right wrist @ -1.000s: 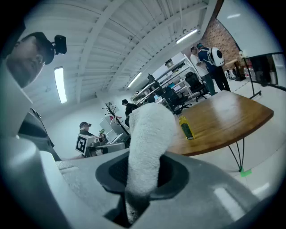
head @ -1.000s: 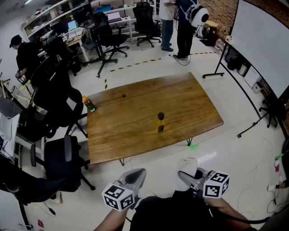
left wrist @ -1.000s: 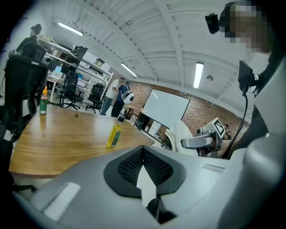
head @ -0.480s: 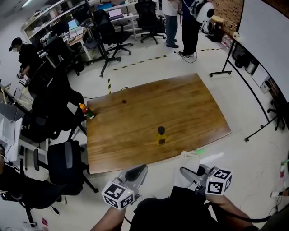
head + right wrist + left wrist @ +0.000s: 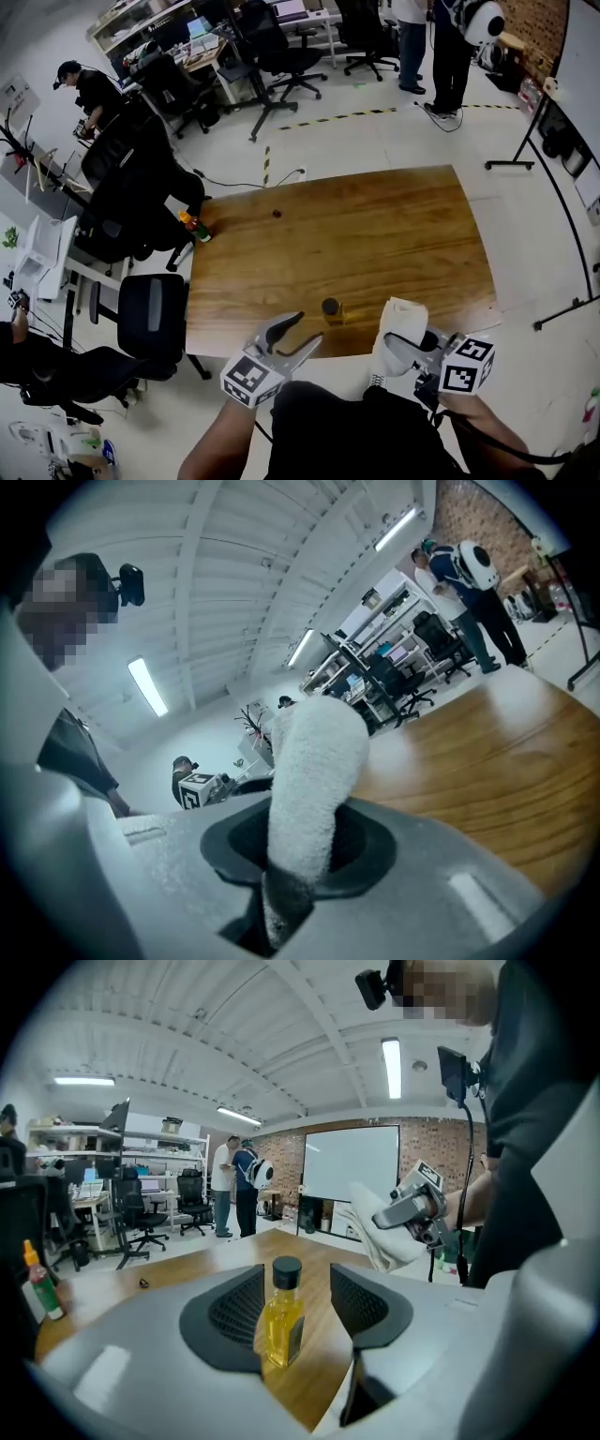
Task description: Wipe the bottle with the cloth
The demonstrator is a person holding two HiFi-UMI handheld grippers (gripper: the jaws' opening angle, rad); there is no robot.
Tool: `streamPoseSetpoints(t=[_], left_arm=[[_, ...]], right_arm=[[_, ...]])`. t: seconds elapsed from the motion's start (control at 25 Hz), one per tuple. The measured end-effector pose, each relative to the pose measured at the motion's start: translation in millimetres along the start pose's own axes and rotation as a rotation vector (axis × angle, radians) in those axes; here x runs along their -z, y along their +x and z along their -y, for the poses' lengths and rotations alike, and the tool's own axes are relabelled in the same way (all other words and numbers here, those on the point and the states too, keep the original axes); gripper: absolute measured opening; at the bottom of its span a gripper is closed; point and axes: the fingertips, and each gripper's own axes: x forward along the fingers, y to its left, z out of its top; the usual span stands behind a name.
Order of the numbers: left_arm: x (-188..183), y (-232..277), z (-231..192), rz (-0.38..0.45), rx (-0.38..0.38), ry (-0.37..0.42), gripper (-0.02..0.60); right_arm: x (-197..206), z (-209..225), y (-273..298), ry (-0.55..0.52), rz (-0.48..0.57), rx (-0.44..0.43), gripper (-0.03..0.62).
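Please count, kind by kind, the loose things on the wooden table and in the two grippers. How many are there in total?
Bottles: 2 (yellow bottle, orange-capped bottle)
Cloths: 1 (white cloth)
Small dark objects: 1 (small dark object, too small to identify)
Total: 4

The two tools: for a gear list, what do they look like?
Both the left tool and right tool are light grey, with tapered jaws lined by black ribbed pads. Each carries a white cube of black square markers. A black cable lies along the right forearm.
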Motion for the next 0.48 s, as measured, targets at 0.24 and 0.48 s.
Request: streamPoseSetpoints(t=[0.24, 0.48], left_arm=[[16, 25, -13, -0.087, 0.038, 0.056, 0.259], [36, 52, -7, -0.136, 0.216, 0.173, 0.275]], right_arm=[[2, 22, 16, 0.054, -0.031, -0.085, 0.071], [26, 41, 34, 0.111, -0.103, -0.087, 0.071]])
